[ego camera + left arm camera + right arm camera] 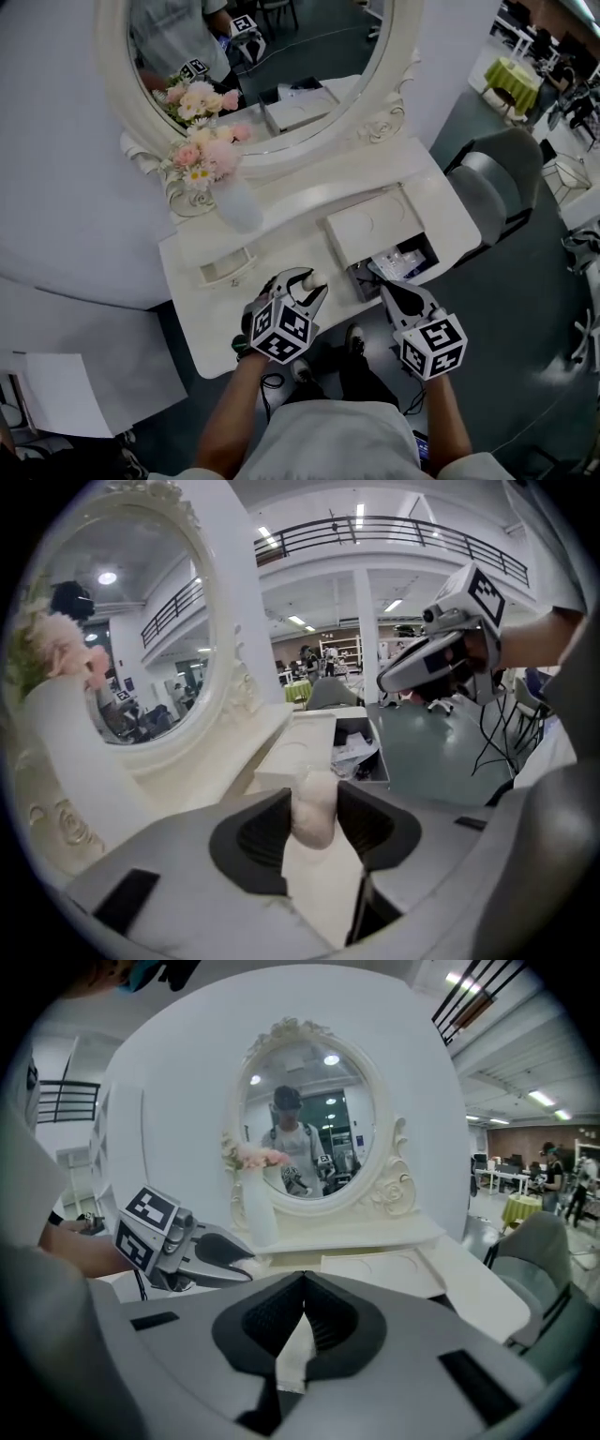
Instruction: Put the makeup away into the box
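Observation:
A pale beige makeup sponge (pixel 321 277) sits between the jaws of my left gripper (pixel 307 285), which is shut on it just above the front edge of the white dressing table (pixel 281 234). The left gripper view shows the sponge (pixel 316 819) pinched between the dark pads. To the right stands the white box (pixel 370 228), its dark compartment (pixel 405 264) open and holding several small items. My right gripper (pixel 387 287) hovers by the box's front corner. Its jaws meet at the tips (pixel 302 1283) with nothing between them.
An oval mirror (pixel 309 94) in an ornate frame stands at the back of the table. A white vase (pixel 236 202) of pink flowers is at the left, with a small shallow tray (pixel 225 270) in front of it. A grey chair (pixel 497 187) stands to the right.

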`<state>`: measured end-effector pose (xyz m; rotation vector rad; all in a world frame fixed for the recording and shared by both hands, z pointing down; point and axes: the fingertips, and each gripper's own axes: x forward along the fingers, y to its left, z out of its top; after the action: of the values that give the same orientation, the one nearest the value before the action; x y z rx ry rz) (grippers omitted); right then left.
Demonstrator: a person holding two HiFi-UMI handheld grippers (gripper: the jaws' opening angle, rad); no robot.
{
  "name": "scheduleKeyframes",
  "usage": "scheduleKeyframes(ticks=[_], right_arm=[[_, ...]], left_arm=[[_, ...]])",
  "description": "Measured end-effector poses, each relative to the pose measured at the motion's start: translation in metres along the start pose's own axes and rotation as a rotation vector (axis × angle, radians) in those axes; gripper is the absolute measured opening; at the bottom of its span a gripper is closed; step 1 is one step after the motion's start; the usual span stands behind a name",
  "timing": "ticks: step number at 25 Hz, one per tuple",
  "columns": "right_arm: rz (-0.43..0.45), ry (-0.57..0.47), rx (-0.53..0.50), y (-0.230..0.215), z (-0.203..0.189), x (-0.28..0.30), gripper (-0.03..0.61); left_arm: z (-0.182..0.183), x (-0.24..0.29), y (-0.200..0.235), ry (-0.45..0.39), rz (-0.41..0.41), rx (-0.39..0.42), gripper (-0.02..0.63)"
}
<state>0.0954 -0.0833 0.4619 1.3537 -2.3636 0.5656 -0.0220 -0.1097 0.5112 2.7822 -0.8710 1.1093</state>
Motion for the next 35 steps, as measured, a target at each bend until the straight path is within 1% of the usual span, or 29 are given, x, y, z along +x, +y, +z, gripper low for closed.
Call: scheduleKeyframes(ticks=[4, 8, 12, 16, 18, 20, 23, 25, 27, 29, 31, 33, 35], right_arm=[[-0.049, -0.006, 0.029, -0.029, -0.007, -0.016, -0.006], [-0.089, -0.006, 0.059, -0.053, -0.015, -0.027, -0.006], [-0.111, 0.000, 0.088, -0.071, -0.026, -0.033, -0.006], [-0.123, 0.010, 0.107, -0.086, -0.035, -0.033, -0.006], [-0.126, 0.014, 0.113, -0.092, -0.037, -0.033, -0.006], [-0.126, 0.016, 0.118, -0.097, -0.039, -0.032, -0.006], [-0.125, 0.023, 0.124, -0.102, -0.042, -0.031, -0.006], [-0.118, 0.022, 0.129, -0.104, -0.042, -0.031, -0.006], [-0.107, 0.019, 0.134, -0.104, -0.042, -0.030, -0.006], [-0.101, 0.020, 0.134, -0.104, -0.042, -0.028, -0.006], [-0.097, 0.024, 0.131, -0.102, -0.042, -0.026, -0.006], [-0.091, 0.026, 0.135, -0.100, -0.042, -0.024, -0.006], [-0.084, 0.025, 0.141, -0.097, -0.041, -0.024, -0.006]], left_arm=[[0.026, 0.033, -0.024, -0.011, -0.067, 0.045, 0.179], [0.041, 0.069, -0.046, 0.008, -0.135, 0.075, 0.179], [0.044, 0.101, -0.063, 0.044, -0.185, 0.098, 0.181], [0.041, 0.126, -0.072, 0.083, -0.205, 0.093, 0.183], [0.037, 0.137, -0.076, 0.115, -0.215, 0.107, 0.187], [0.029, 0.147, -0.081, 0.158, -0.228, 0.157, 0.195], [0.015, 0.158, -0.086, 0.233, -0.230, 0.259, 0.206], [0.008, 0.162, -0.089, 0.273, -0.239, 0.283, 0.222], [0.002, 0.165, -0.093, 0.303, -0.259, 0.271, 0.244], [0.000, 0.166, -0.094, 0.315, -0.275, 0.248, 0.258], [0.002, 0.164, -0.093, 0.307, -0.286, 0.213, 0.267], [0.004, 0.159, -0.091, 0.289, -0.294, 0.176, 0.295], [0.008, 0.152, -0.088, 0.262, -0.295, 0.135, 0.298]])
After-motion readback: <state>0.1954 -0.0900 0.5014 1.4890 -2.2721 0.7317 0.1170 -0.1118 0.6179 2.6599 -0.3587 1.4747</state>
